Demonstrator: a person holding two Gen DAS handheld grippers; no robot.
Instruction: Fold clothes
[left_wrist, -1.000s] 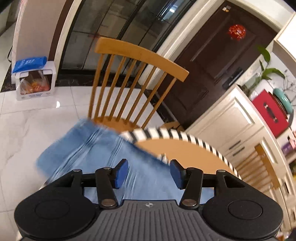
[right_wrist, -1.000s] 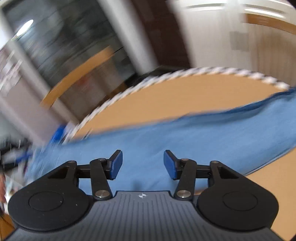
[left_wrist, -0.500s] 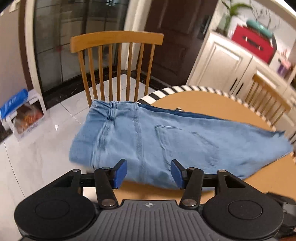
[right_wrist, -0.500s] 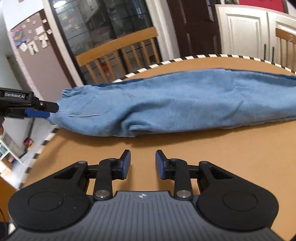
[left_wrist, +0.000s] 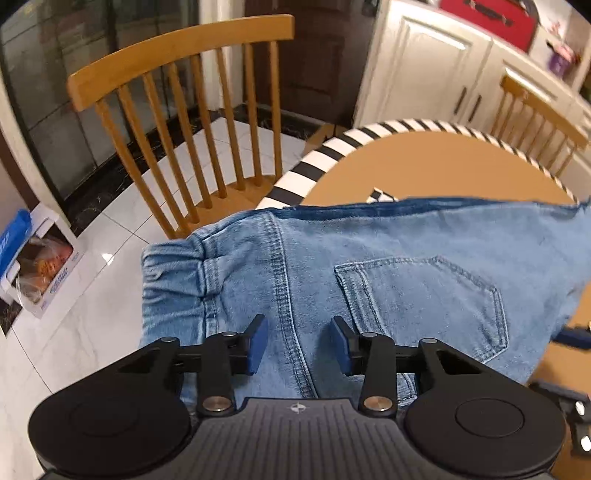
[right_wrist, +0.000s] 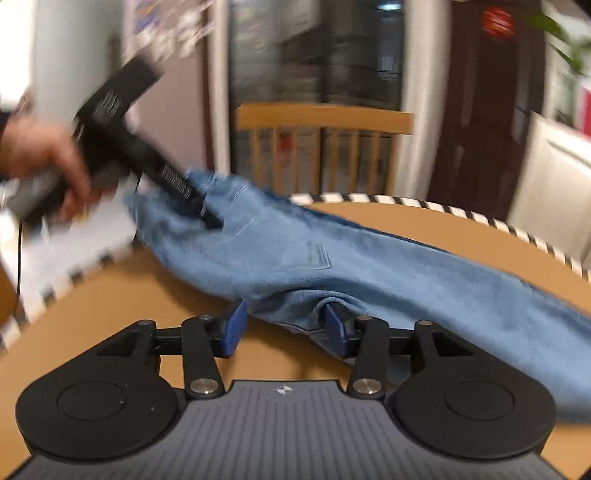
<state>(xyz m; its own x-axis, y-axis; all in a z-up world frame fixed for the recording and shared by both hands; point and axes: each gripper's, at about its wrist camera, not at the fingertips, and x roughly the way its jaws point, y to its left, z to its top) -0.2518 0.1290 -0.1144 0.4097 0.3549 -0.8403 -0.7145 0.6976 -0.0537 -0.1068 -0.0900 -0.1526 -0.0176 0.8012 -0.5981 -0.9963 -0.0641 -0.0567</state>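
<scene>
Round table (left_wrist: 436, 166) holds one pair of jeans (left_wrist: 388, 266); both grippers, left (left_wrist: 299, 341) and right (right_wrist: 282, 326), gape apart.

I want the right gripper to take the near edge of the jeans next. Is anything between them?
Nothing visible. The open right gripper is already at the jeans, whose near fold lies between its fingers on the table.

Light blue denim jeans (left_wrist: 388, 266) with darker inner edge; tan table (left_wrist: 436, 170) rimmed in black-and-white stripes; behind it, honey-brown chair (left_wrist: 177, 55); blue-padded black left gripper (left_wrist: 298, 341).
</scene>
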